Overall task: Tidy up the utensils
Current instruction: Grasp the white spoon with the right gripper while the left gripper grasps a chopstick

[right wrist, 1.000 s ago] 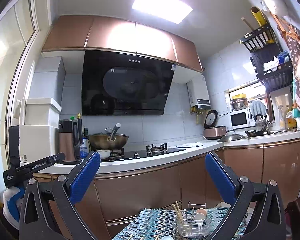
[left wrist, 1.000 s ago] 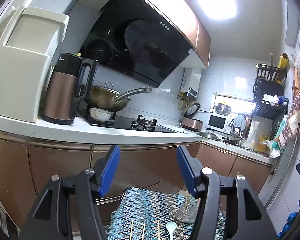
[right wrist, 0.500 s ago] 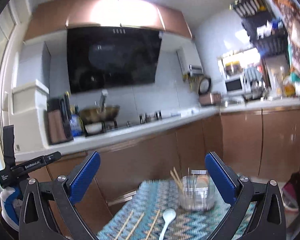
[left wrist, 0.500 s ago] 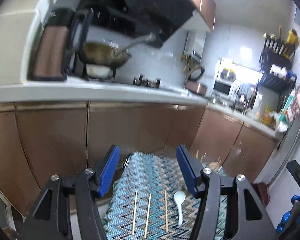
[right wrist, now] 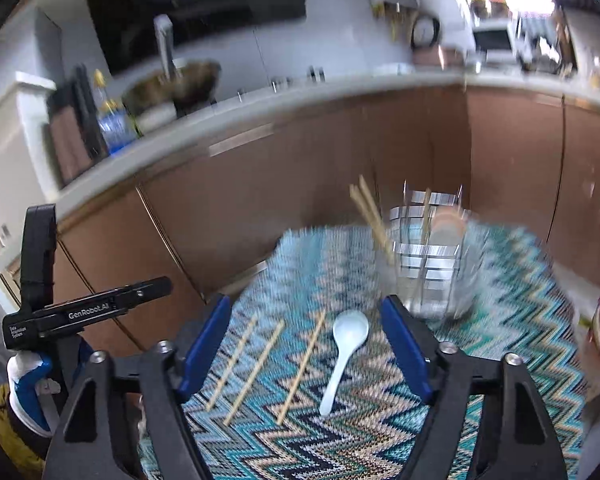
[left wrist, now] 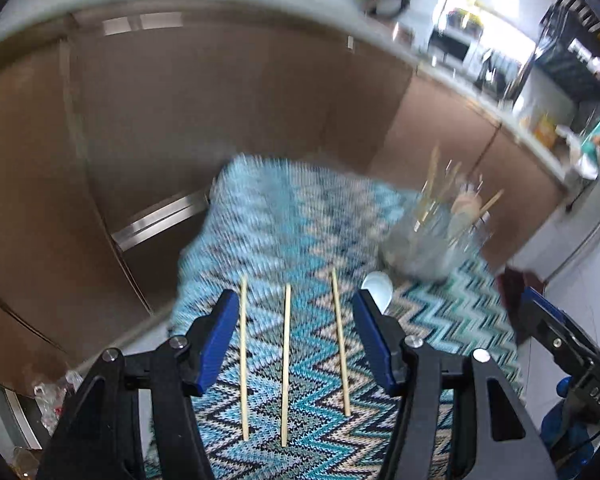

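We keep the right gripper (right wrist: 304, 344), empty jaws closing, centred over the white spoon (right wrist: 342, 356) at lower centre; the holder (right wrist: 428, 256) is blurred, probably upright.

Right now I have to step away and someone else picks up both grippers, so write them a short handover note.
Left gripper: open, empty, over the three loose chopsticks.
Right gripper: jaws closing, nothing held; the chopsticks and the white spoon lie on the mat between its fingers.
Things: all four lie flat on the zigzag mat; the clear utensil holder stands at the far right of the mat with chopsticks and spoons already in it.
Done: nothing picked up yet.
Left: probably move the loose chopsticks and the spoon into the holder.
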A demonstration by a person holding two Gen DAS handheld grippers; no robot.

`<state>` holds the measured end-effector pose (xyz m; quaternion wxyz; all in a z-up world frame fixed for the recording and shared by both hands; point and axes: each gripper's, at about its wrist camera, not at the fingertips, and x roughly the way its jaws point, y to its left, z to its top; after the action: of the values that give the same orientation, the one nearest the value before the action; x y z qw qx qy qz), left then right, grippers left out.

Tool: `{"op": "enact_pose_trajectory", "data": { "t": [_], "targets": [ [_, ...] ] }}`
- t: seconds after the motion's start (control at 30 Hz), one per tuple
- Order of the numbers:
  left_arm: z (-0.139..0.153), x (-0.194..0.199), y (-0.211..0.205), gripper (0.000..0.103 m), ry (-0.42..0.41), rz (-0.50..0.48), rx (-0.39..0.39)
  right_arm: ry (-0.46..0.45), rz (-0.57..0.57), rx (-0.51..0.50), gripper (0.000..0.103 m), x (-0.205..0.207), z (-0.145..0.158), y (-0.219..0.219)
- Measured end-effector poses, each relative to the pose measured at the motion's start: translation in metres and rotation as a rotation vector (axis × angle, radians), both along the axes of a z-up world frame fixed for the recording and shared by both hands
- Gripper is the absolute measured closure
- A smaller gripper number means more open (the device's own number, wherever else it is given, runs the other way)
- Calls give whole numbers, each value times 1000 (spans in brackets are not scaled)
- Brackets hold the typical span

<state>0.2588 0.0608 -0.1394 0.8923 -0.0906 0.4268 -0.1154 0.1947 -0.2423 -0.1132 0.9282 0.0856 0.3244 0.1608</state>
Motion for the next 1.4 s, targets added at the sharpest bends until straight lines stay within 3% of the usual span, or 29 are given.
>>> {"op": "enact_pose_trajectory", "data": {
  "t": [0.17,0.4,0.97,1.27,1.4],
  "targets": [
    [-50,36,-15,59,131,-30,14,127,-1,-5,48,39,-56,-4],
    [-83,68,-26,69,189,-50,56,202,7,14,62,83,-110,-13],
    [-117,106,-43,88,328,-139,110,244,165,-160,72,142,-138,7],
    [-129,114,-45,89,367,-152,127,256,237,-235,75,151,-146,19],
    [-130,116,-45,92,367,-158,137,266,257,-242,89,154,-150,23]
  ]
}}
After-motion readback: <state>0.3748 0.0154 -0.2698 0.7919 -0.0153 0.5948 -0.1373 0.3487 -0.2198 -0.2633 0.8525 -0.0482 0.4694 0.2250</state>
